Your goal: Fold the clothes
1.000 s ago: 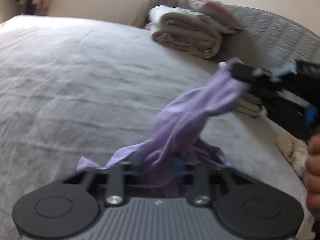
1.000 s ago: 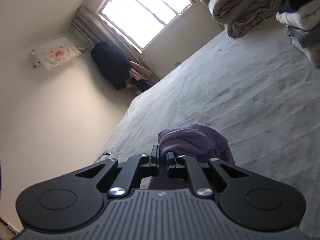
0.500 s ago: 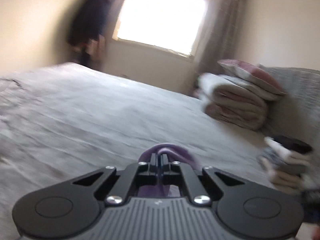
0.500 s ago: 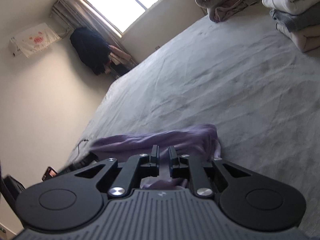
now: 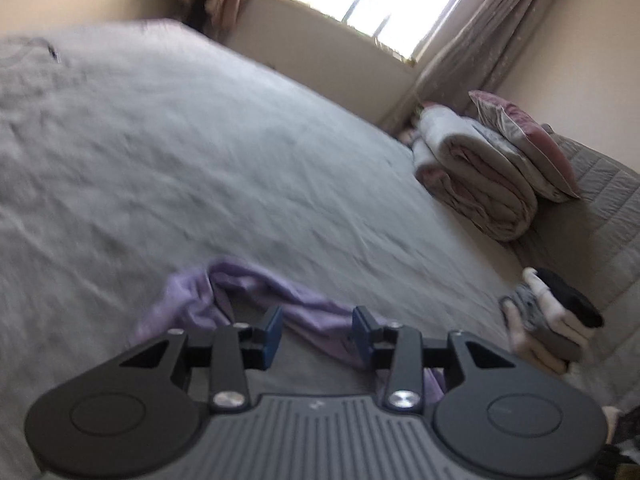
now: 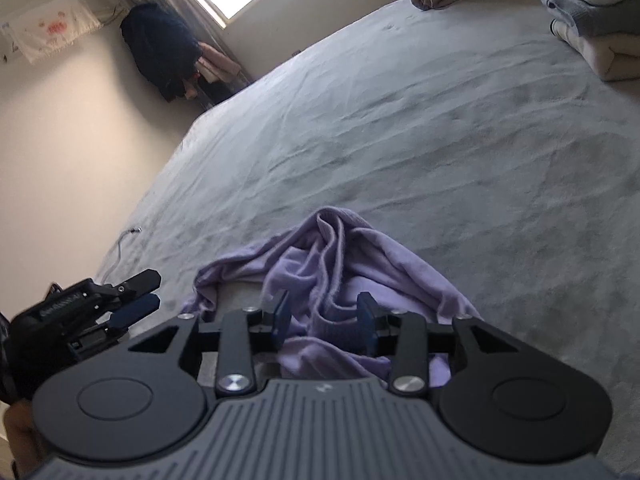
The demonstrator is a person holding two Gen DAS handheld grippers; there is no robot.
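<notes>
A lilac garment (image 6: 340,256) lies crumpled on the grey bed (image 6: 460,152), loose and unheld. My right gripper (image 6: 323,322) hovers just over its near edge, open, the cloth showing between its blue pads without being pinched. In the left wrist view, a twisted strip of the same garment (image 5: 248,292) runs across the bed (image 5: 200,152) under my left gripper (image 5: 317,334), which is also open. The left gripper (image 6: 138,292) appears at the left of the right wrist view, beside the garment and apart from it.
A stack of folded clothes (image 5: 552,320) sits on the bed to the right, also seen as folded clothes (image 6: 592,12). A rolled quilt (image 5: 472,176) and pillow (image 5: 524,140) lie at the headboard. A thin cable (image 6: 124,240) lies near the bed's left edge.
Both grippers were shut on the lilac garment and held it above the bed. Both have opened, and the garment now lies crumpled on the bed.
</notes>
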